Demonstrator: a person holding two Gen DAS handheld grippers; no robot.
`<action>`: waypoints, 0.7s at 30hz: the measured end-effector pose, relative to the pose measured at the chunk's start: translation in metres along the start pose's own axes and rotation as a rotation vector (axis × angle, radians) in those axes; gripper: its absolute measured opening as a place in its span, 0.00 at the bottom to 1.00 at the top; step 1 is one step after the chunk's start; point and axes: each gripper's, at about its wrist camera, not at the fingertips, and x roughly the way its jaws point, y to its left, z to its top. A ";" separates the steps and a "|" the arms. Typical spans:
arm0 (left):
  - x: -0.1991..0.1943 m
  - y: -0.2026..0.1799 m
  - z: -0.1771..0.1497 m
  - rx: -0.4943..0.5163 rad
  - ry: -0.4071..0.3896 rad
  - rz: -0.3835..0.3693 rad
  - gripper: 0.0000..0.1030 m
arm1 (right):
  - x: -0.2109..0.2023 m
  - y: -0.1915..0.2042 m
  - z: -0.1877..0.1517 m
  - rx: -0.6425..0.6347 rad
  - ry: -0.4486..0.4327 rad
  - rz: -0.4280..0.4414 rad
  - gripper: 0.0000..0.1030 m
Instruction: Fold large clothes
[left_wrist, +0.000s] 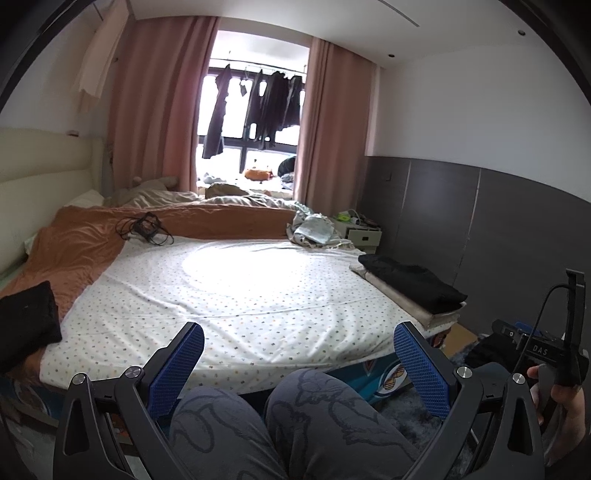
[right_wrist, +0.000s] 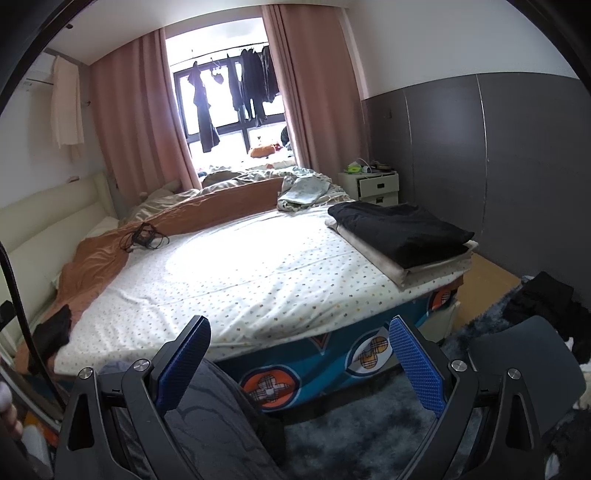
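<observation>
Grippers, left (left_wrist: 299, 345) and right (right_wrist: 300, 339), gape empty, lower centre. Folded black garment (right_wrist: 400, 230) tops beige stack (right_wrist: 424, 264), right bed (right_wrist: 258, 280) edge.

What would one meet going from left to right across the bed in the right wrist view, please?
Small black garment → orange blanket → tangle of black cables → dotted white sheet → folded black garment on a beige one.

Both wrist views bedward, sharing bed (left_wrist: 258, 288).
</observation>
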 end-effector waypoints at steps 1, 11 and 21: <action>-0.001 0.000 0.000 0.002 -0.006 0.007 1.00 | 0.000 0.001 0.000 -0.002 0.001 -0.002 0.95; -0.004 0.010 0.001 -0.006 -0.008 0.019 1.00 | -0.005 0.002 0.000 0.011 -0.008 0.021 0.95; -0.006 0.007 -0.001 0.010 -0.001 0.035 1.00 | -0.007 0.002 -0.001 0.016 0.002 0.046 0.95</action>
